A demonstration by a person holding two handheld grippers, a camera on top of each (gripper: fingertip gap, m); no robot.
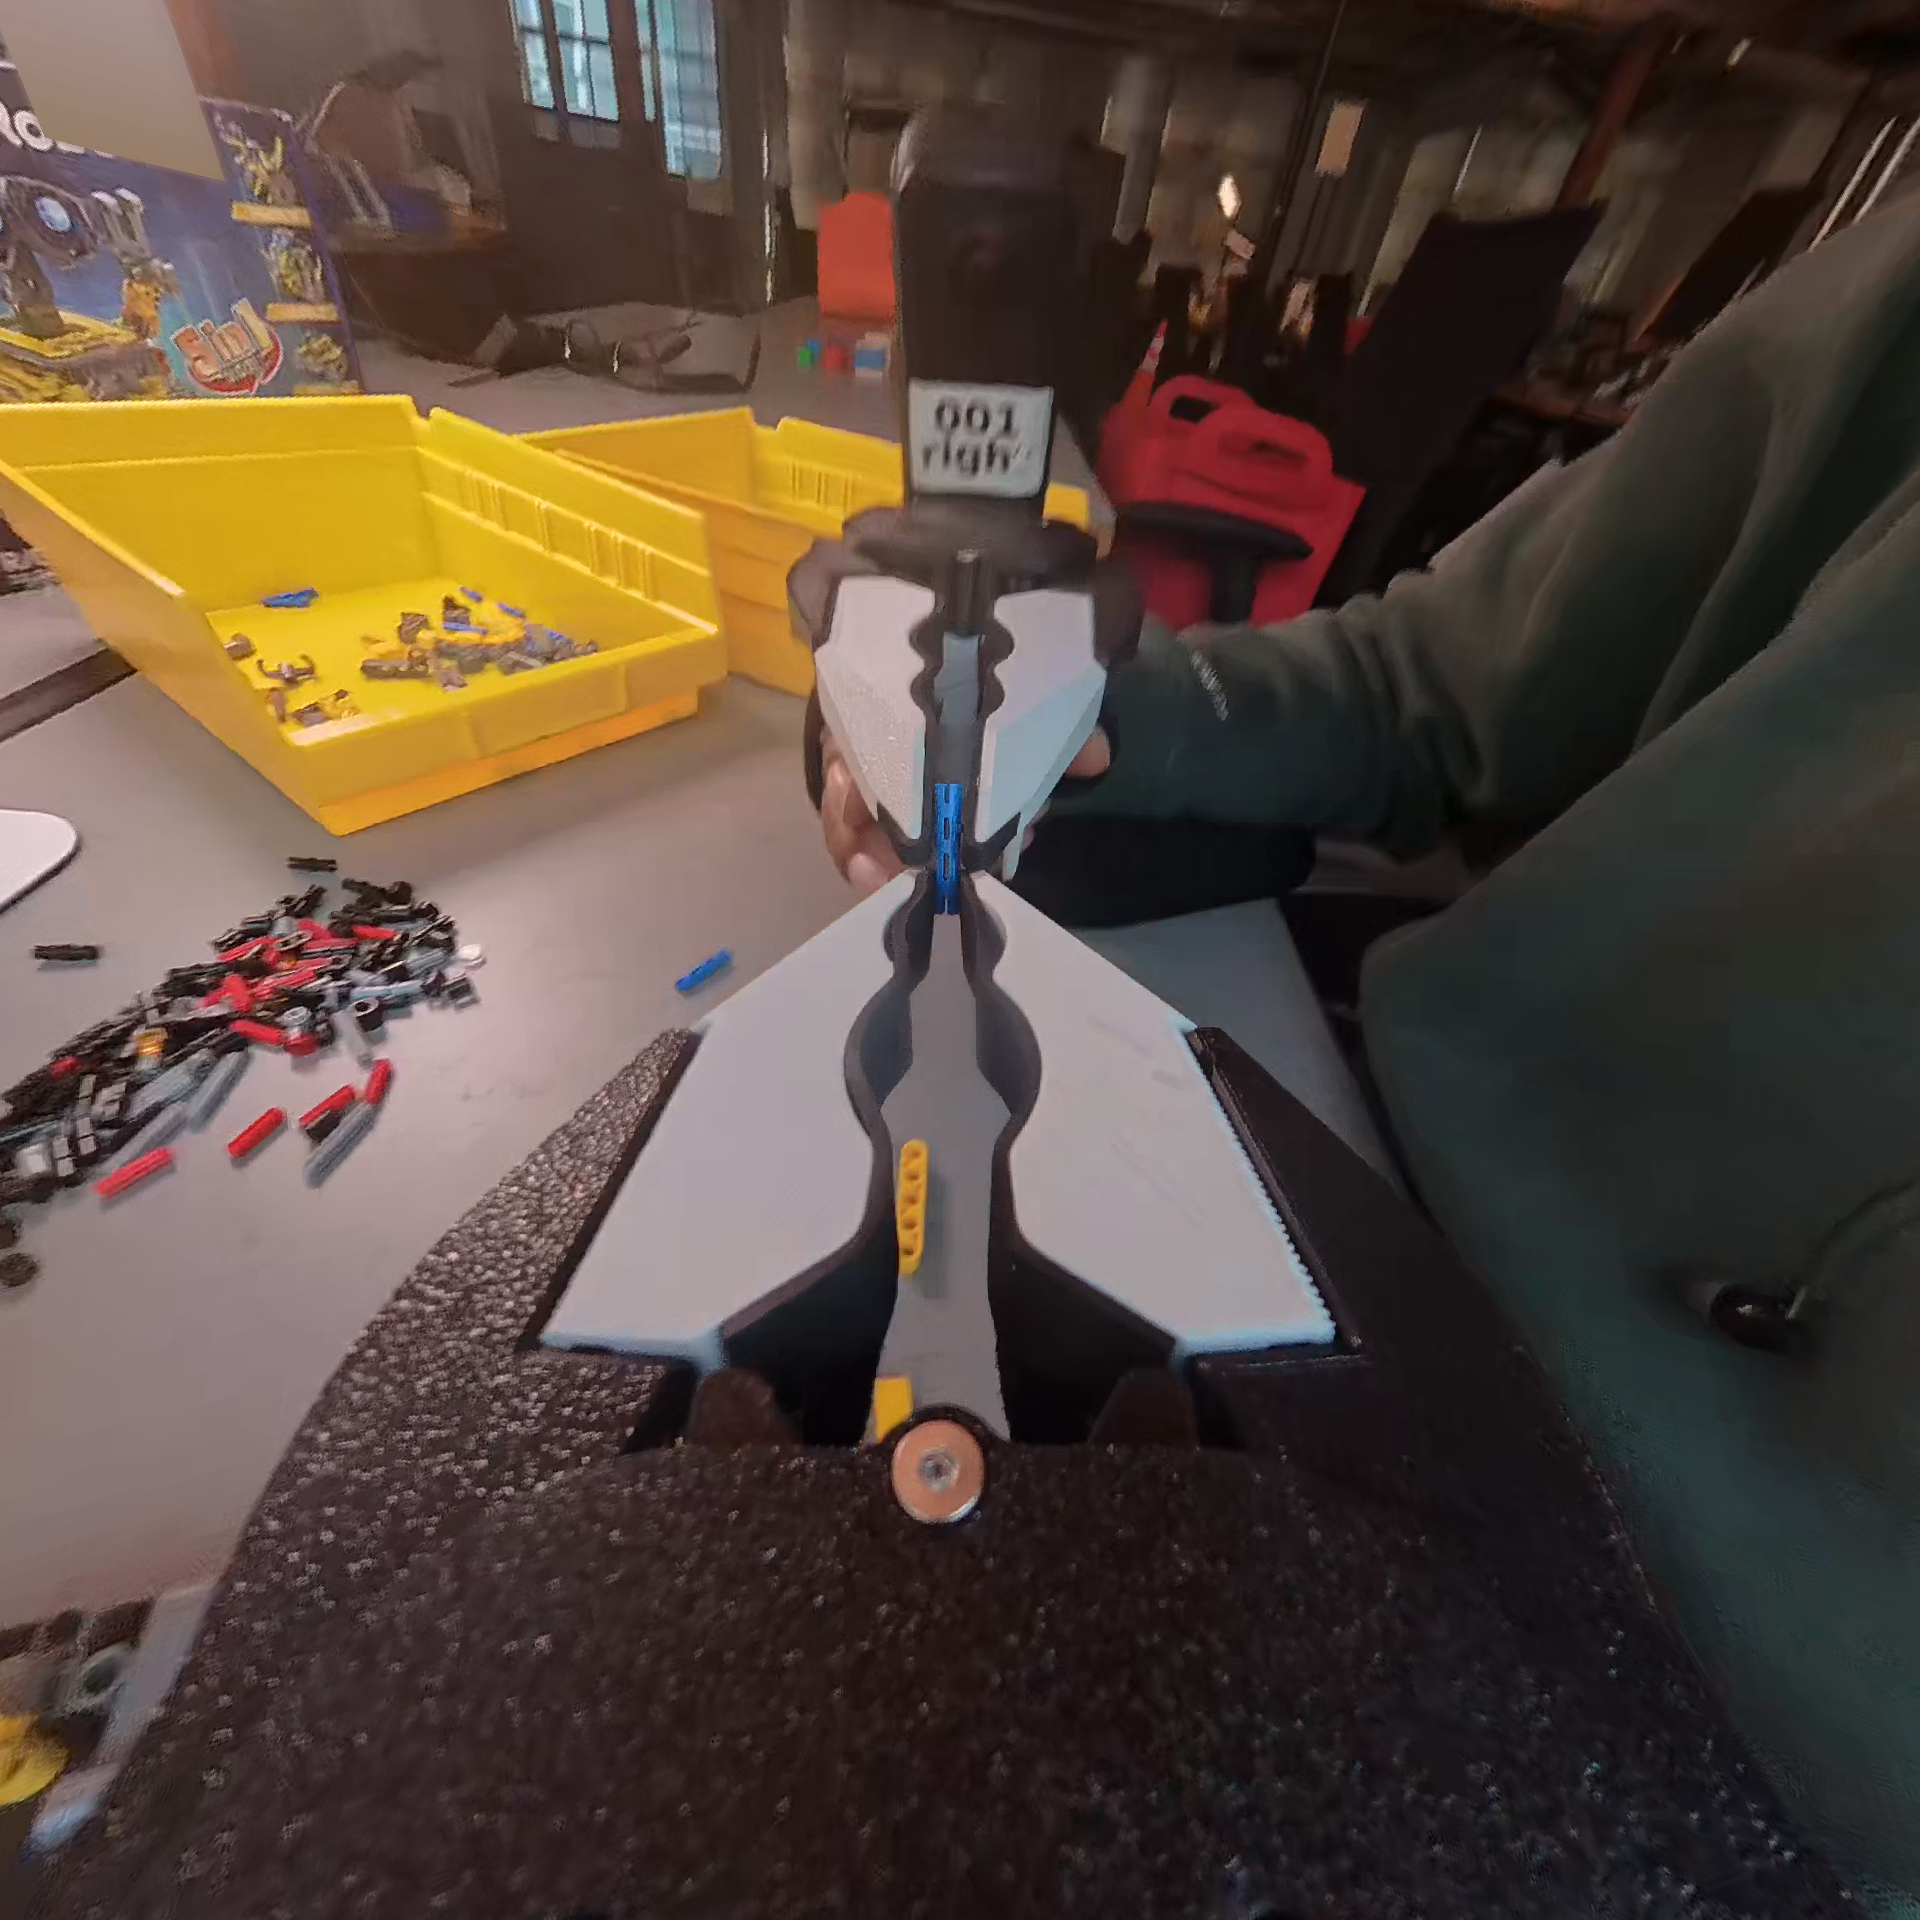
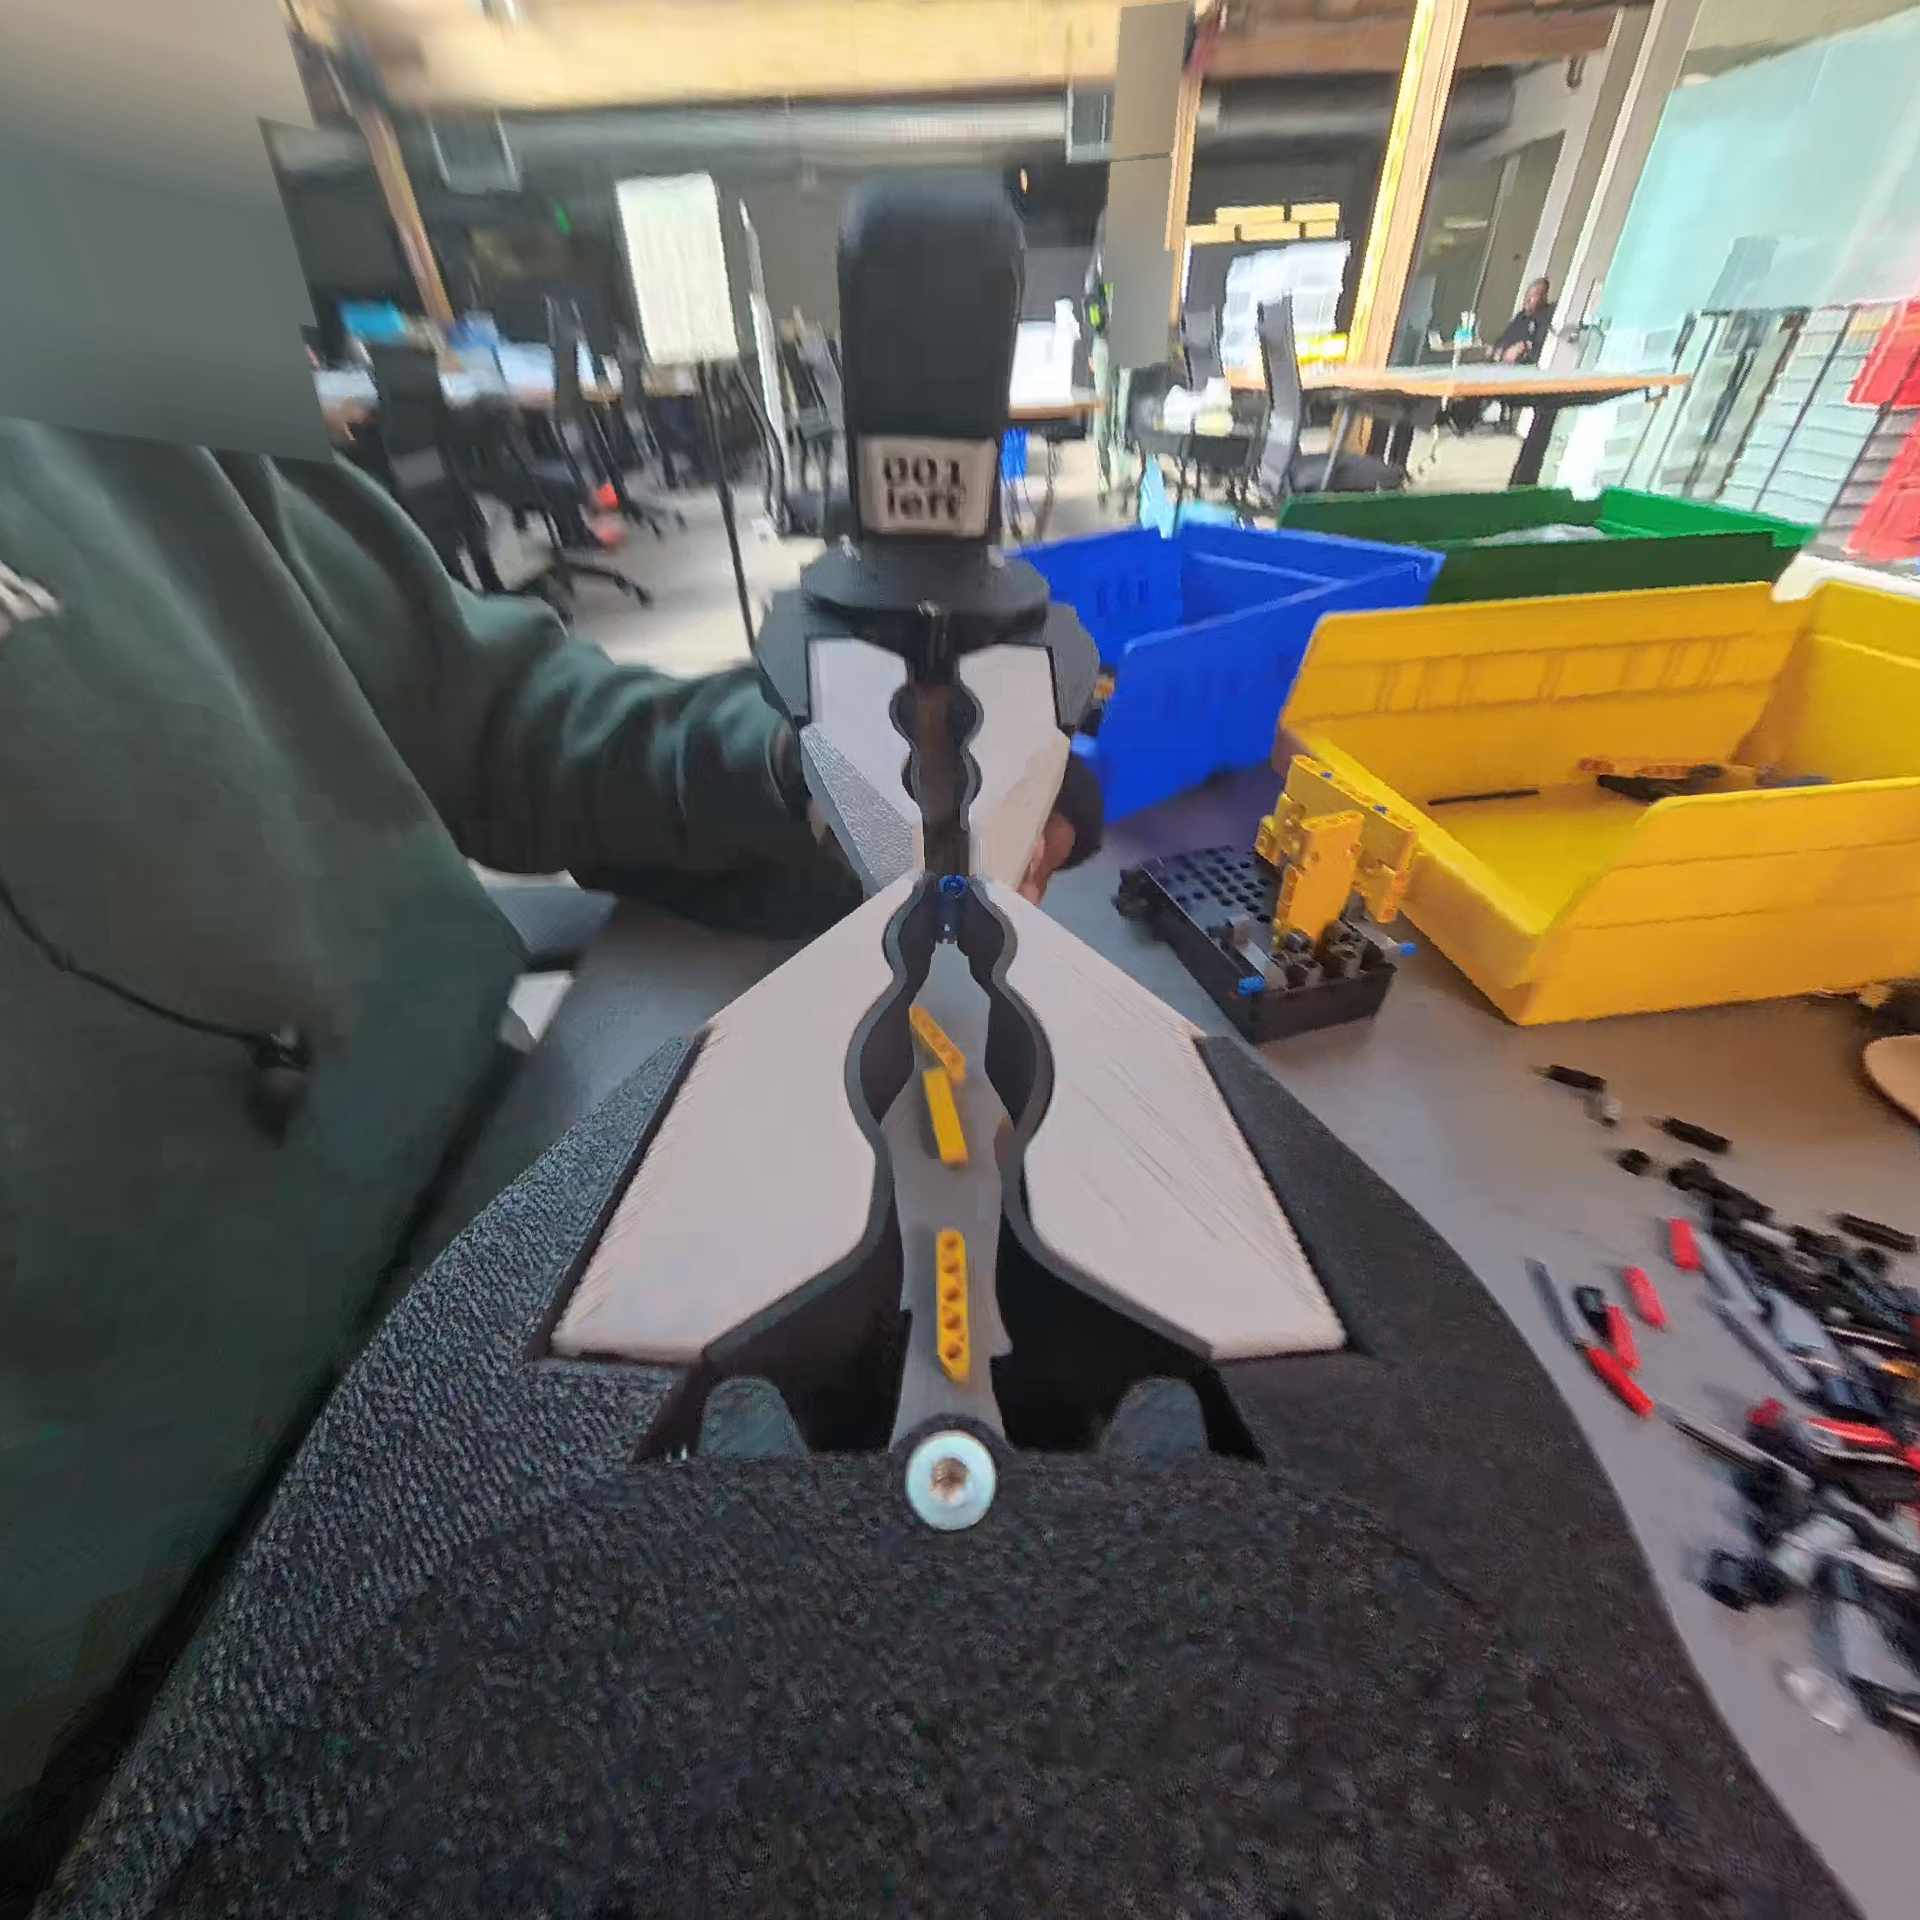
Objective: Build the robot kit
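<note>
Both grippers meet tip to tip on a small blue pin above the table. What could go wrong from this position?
1. The blue pin is thin and sits only at the tips of the left gripper and right gripper; it may slip out.
2. If dropped, it could land near the pile of small parts and be hard to find.
3. The fingertips almost touch, so they may collide.

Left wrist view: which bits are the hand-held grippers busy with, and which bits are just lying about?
Busy with:
- left hand-held gripper and right hand-held gripper, tip to tip
- blue pin pinched where they meet

Lying about:
- pile of black and red pieces
- loose blue piece
- yellow beam on the table
- yellow bin with small parts
</note>
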